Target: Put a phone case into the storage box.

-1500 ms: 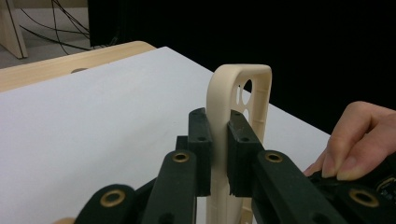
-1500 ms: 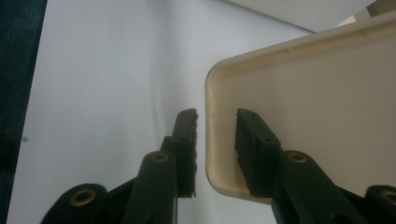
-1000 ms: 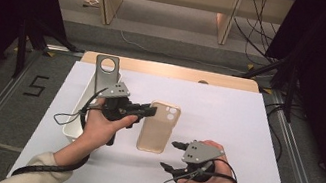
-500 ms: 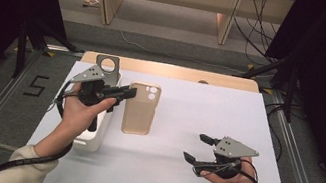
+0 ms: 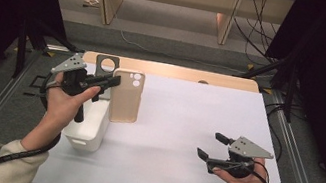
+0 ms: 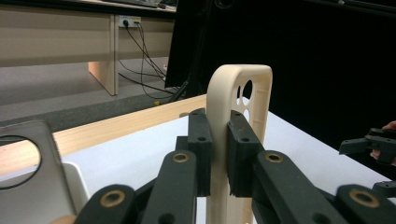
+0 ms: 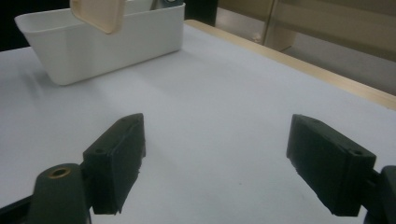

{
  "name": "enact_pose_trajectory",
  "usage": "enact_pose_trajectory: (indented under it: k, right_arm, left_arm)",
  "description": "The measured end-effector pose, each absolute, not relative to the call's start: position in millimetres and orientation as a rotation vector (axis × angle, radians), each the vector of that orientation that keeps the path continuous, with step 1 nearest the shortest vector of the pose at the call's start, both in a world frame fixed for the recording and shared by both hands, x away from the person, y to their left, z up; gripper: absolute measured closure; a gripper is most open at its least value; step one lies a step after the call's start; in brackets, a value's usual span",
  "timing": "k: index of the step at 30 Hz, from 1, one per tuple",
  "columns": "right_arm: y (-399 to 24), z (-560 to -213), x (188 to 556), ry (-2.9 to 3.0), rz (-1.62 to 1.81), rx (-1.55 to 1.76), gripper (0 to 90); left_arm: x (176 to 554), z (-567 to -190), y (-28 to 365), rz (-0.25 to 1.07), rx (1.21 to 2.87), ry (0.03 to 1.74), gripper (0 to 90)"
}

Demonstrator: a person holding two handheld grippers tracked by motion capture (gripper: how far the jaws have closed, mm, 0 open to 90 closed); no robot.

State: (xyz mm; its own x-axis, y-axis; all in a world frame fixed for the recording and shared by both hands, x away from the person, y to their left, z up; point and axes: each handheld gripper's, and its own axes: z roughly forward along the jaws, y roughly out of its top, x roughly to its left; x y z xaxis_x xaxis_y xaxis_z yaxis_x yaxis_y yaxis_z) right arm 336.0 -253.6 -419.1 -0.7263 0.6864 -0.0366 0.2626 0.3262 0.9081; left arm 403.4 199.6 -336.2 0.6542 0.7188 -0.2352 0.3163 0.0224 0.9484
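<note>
Currently held, item one: my left gripper (image 5: 114,82), jaws clamped on one long edge of a beige phone case (image 5: 125,96) (camera cut-outs at its far end). In the left gripper view the two pads (image 6: 200,151) pinch that thin rim from both sides, and the case (image 6: 239,121) stands upright between them, off the table.

Item two: my right gripper (image 5: 209,147), low over the table's near right side, jaws spread wide with nothing between them; they have just been opening further. Its own view shows both pads (image 7: 116,158) parted above bare white tabletop (image 7: 224,93).

Item three: a white bin (image 5: 88,129) at the table's left, just beside and below the case; a grey phone case (image 5: 106,65) with a round cut-out leans at its far end.

Step in hand, as I judge it: carrying the beige case toward the bin. Next move calls for bringing it over the bin's open top, tipping it to slide in alongside the grey one, then loosening the pinch without the case catching on the rim.
</note>
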Motion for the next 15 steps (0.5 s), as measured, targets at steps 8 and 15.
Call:
enact_pose_trajectory:
  k: [8, 15]
  right_arm:
    - [-260, -419, 336, 2.139, 1.373, 0.879, 19.8]
    - [-262, -419, 337, 2.12, 1.368, 0.911, 19.8]
  left_arm:
    - [412, -335, 216, 0.42, 1.569, 0.894, 81.7]
    - [421, -330, 231, 0.448, 1.565, 0.891, 81.6]
